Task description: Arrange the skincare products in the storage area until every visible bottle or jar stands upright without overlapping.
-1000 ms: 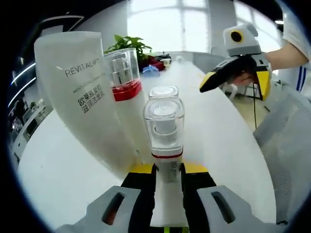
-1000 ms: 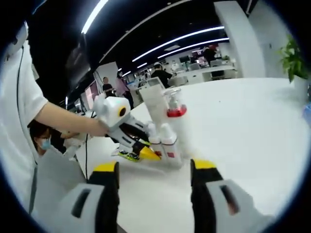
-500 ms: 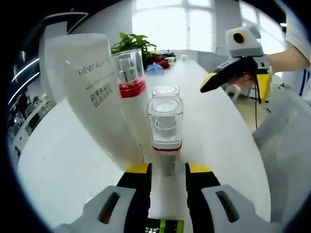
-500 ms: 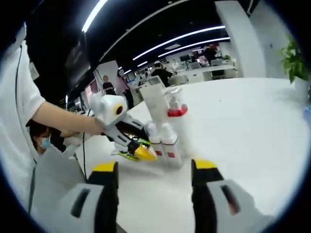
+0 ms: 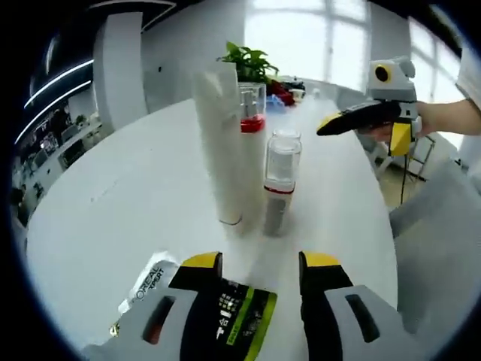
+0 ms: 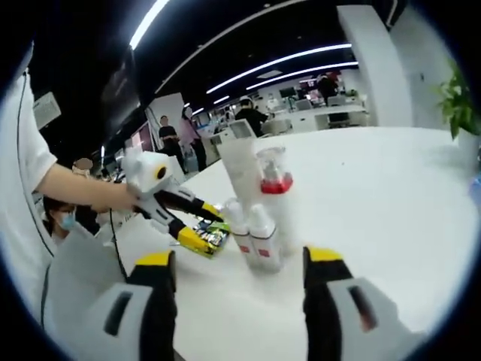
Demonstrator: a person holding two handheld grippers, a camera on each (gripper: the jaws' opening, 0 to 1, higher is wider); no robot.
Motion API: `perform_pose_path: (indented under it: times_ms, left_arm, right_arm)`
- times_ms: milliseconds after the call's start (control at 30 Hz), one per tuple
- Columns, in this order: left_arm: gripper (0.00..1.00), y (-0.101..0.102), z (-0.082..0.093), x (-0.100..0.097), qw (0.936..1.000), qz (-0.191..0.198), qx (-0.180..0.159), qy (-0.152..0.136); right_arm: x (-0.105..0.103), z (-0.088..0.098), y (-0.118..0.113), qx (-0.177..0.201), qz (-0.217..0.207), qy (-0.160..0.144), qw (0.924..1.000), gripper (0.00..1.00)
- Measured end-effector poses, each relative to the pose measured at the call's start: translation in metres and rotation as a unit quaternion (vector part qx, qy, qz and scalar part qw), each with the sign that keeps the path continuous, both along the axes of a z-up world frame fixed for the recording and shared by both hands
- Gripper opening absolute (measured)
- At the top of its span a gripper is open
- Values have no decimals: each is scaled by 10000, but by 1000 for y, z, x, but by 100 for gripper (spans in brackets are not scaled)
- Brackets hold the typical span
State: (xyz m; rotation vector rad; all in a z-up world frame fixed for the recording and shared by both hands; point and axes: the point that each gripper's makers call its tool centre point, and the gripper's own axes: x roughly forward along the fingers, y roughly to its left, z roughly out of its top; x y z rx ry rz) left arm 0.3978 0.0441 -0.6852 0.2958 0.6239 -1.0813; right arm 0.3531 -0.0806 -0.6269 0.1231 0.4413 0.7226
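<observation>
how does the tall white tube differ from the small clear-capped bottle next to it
The tall white tube stands far higher than the small bottle and is plain opaque white to its top. The small bottle has a clear cap and a red band below it. Both stand upright, close together on the white table.

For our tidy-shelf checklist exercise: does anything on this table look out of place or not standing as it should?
Yes. A flat black, green and white L'Oreal packet lies on the white table between the left gripper and its open jaws, apart from the upright cluster: tall white tube, red-collared pump bottle and small clear-capped bottles.
</observation>
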Motion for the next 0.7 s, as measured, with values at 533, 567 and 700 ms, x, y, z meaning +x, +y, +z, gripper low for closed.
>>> perform_pose_path:
  times_ms: [533, 567, 700]
  left_arm:
    - [53, 66, 15, -10, 9905, 1340, -169, 245]
    - [54, 71, 18, -11, 9892, 1432, -188, 258]
    - [57, 82, 26, -16, 9849, 1686, -311, 248]
  right_arm:
    - [-1, 14, 4, -43, 49, -87, 9999, 76]
    - [-1, 15, 4, -43, 44, -87, 9999, 76]
    - [-4, 17, 5, -35, 34, -104, 9999, 76]
